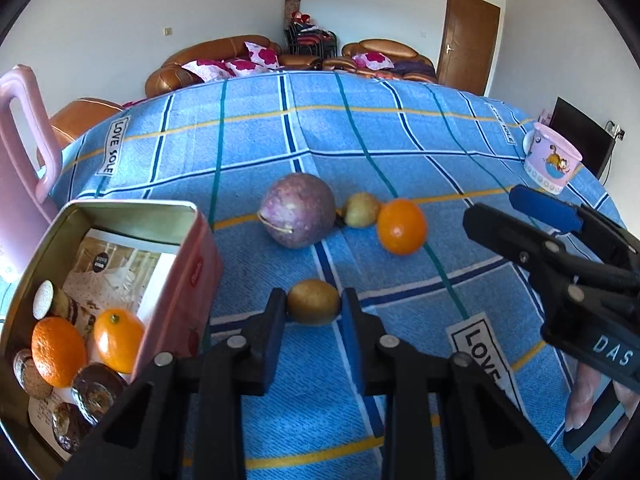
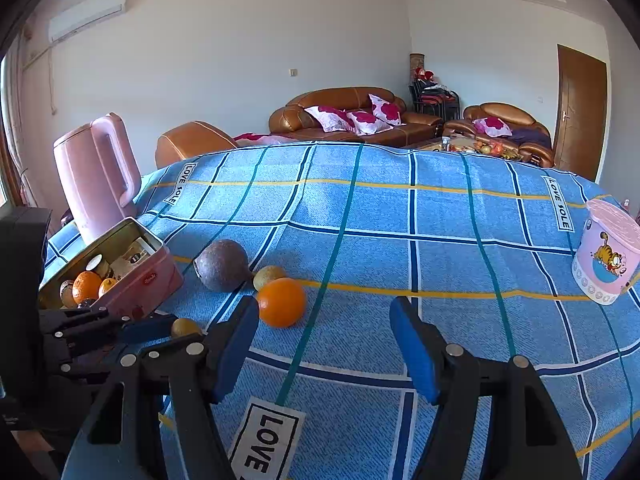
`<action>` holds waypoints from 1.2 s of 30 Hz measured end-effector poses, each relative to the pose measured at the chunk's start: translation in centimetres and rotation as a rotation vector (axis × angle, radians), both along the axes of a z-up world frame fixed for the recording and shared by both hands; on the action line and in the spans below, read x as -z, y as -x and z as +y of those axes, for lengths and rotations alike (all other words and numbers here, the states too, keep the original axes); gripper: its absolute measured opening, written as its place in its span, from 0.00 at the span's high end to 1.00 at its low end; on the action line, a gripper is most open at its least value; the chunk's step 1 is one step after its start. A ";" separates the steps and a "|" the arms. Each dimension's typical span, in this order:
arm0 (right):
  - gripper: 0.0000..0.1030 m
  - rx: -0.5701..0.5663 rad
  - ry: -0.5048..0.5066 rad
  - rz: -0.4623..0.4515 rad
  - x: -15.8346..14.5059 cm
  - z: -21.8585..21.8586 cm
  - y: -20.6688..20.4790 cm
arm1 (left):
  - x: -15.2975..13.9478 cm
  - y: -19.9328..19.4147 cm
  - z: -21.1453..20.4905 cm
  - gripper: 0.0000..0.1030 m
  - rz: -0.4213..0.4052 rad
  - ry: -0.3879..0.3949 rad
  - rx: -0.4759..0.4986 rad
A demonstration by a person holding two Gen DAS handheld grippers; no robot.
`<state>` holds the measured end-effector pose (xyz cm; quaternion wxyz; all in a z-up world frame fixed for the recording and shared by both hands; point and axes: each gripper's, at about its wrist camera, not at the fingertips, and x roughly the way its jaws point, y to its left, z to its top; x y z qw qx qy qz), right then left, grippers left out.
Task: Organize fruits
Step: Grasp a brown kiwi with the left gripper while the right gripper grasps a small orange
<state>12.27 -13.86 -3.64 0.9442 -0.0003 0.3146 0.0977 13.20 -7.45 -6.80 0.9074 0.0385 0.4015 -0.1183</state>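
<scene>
My left claw (image 1: 314,307) is clamped on the kiwi (image 1: 314,307) on the counter (image 1: 400,140), right claw (image 2: 324,344) apart and idle; next I'd lift it into the tin (image 1: 192,264).

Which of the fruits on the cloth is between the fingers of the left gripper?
The small brown kiwi, nearest the camera. The purple fruit, pear and orange lie farther away, untouched.

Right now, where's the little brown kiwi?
The kiwi sits between the left gripper fingers, on the blue cloth, just right of the pink tin.
</scene>
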 end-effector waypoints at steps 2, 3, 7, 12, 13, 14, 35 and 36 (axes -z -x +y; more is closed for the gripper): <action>0.33 -0.004 0.002 0.004 0.0 0.3 -0.3 | -0.6 -0.6 0.2 0.71 -0.034 -0.009 -0.021; 0.33 -0.008 0.003 0.009 0.1 0.5 -0.6 | -0.8 -0.8 0.3 0.71 -0.054 -0.015 -0.032; 0.33 -0.026 0.006 0.053 0.6 1.4 -2.1 | -0.7 -1.6 0.7 0.71 -0.072 -0.028 -0.058; 0.33 -0.049 0.011 0.110 1.3 2.3 -3.7 | -0.8 -2.2 1.4 0.71 -0.071 0.000 -0.063; 0.33 -0.054 0.017 0.124 1.5 2.5 -3.9 | -0.8 -2.3 1.5 0.71 -0.072 -0.002 -0.066; 0.33 -0.060 0.020 0.136 1.7 2.6 -4.1 | -0.8 -2.4 1.6 0.71 -0.076 -0.006 -0.072; 0.62 -0.133 0.022 0.190 2.5 3.7 -5.0 | -2.2 -1.0 1.8 0.71 -0.197 0.008 -0.059; 0.62 -0.133 0.021 0.184 2.4 3.7 -4.9 | -2.2 -1.0 1.8 0.71 -0.195 0.011 -0.060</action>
